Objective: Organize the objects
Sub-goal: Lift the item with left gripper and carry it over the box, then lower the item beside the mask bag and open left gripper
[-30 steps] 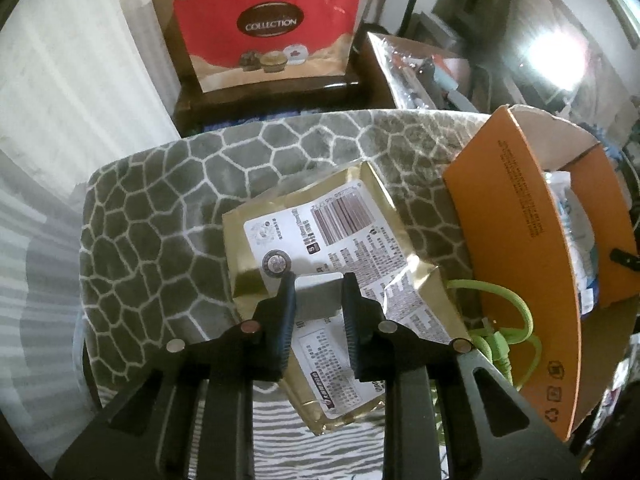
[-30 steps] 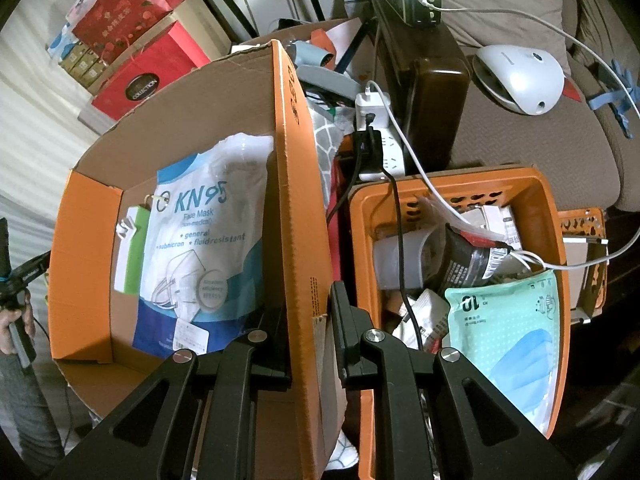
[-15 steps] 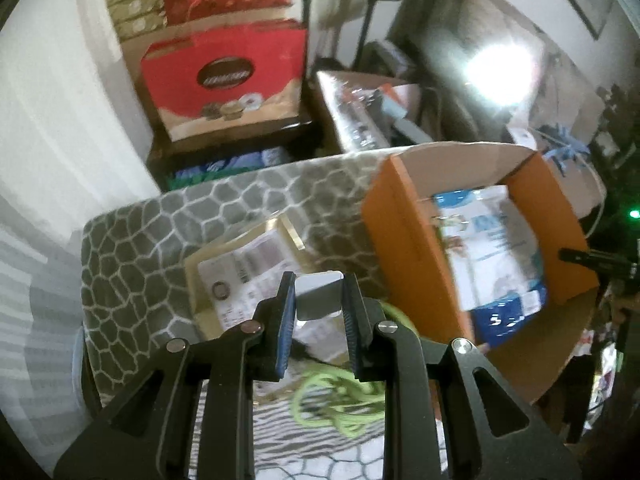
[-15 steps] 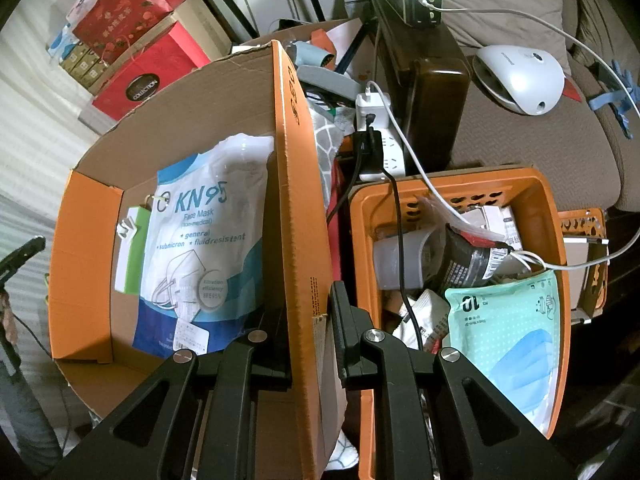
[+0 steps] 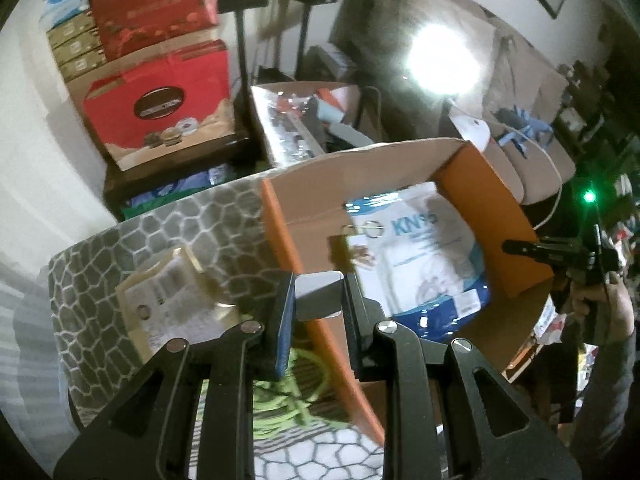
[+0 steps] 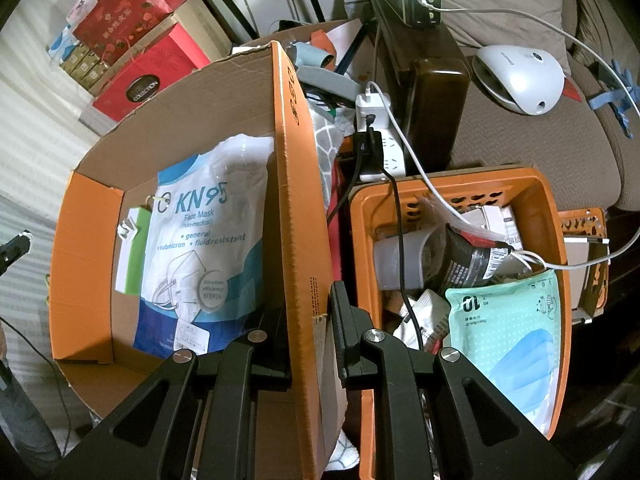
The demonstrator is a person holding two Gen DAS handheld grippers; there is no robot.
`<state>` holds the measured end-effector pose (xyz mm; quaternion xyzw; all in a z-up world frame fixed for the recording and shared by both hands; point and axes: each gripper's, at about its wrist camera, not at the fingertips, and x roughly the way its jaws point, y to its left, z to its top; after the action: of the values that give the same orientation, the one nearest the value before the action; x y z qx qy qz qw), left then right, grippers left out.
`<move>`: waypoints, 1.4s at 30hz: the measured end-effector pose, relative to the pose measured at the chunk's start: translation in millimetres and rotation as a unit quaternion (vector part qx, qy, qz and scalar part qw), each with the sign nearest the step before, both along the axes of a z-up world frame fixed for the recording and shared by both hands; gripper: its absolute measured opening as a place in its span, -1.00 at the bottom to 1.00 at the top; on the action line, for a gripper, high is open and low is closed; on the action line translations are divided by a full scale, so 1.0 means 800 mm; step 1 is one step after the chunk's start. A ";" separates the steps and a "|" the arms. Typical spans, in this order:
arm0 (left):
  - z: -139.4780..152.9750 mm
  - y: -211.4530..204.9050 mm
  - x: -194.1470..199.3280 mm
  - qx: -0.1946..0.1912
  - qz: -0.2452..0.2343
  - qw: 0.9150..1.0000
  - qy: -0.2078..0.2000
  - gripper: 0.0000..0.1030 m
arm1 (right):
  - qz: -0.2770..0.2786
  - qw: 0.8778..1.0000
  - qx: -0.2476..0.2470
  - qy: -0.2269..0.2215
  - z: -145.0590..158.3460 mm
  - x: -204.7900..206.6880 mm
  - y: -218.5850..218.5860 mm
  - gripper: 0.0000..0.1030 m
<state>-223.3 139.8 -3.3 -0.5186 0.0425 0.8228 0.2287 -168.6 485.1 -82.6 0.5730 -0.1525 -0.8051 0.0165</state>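
Partway through, by my read. Cardboard box (image 6: 192, 152) already holds a KN95 mask pack (image 6: 200, 240) and a small green-and-white item (image 6: 134, 252). Right gripper (image 6: 310, 320) is clamped on the box's orange side wall, jaws nearly shut, apparently steadying it. Left gripper (image 5: 319, 300) has its jaws narrowly set on a small flat silver-grey item (image 5: 319, 294), above the box's near wall. Left to sort: gold pouch (image 5: 176, 300) and green cable (image 5: 288, 404) on the patterned cushion (image 5: 160, 240). Orange basket (image 6: 548, 216) beside the box is cluttered.
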 end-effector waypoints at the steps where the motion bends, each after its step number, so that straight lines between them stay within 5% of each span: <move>1: -0.001 0.008 0.001 -0.002 -0.004 1.000 -0.001 -0.60 | 0.000 1.000 0.000 0.000 0.000 0.000 0.000 -0.73; 20: -0.054 0.095 0.003 -0.049 -0.041 0.998 -0.030 -0.60 | 0.000 1.000 -0.001 0.000 0.000 0.000 0.001 -0.72; 42: -0.123 0.123 -0.006 -0.106 -0.024 0.991 -0.073 -0.60 | -0.001 1.000 -0.003 0.002 0.000 -0.002 -0.001 -0.71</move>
<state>-227.9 238.6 -101.3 -0.5975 0.1247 0.7679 0.1945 -170.3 484.1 -82.6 0.5716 -0.1553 -0.8055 0.0179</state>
